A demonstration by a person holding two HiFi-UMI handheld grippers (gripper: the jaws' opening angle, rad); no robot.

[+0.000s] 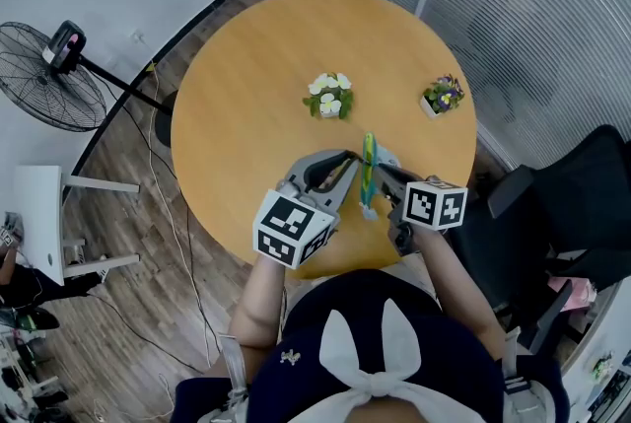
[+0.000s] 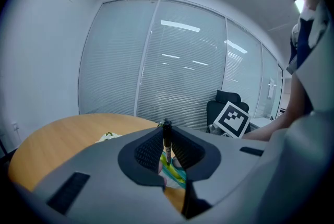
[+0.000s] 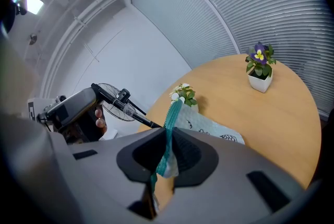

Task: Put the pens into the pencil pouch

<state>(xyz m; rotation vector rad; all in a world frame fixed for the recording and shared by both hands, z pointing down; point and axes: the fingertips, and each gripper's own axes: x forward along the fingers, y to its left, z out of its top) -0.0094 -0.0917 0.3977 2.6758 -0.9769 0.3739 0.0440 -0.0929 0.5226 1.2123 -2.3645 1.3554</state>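
Pen insertion is judged to be in hand. A pen (image 2: 167,142) is clamped in the left tongs (image 2: 166,127), near the pencil pouch (image 3: 209,128). The pouch's teal zipper edge is held up over the tabletop (image 1: 246,96) by the right tongs (image 3: 169,130). Next, the pen tip must be aligned with the opening.

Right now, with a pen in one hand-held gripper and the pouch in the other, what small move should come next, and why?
Probably ease the left hand-held gripper toward the pouch until the pen meets the raised zipper edge. The left jaws are shut on the pen, the right hand-held gripper pinches the pouch's teal edge upward, and the pen is not yet inside.
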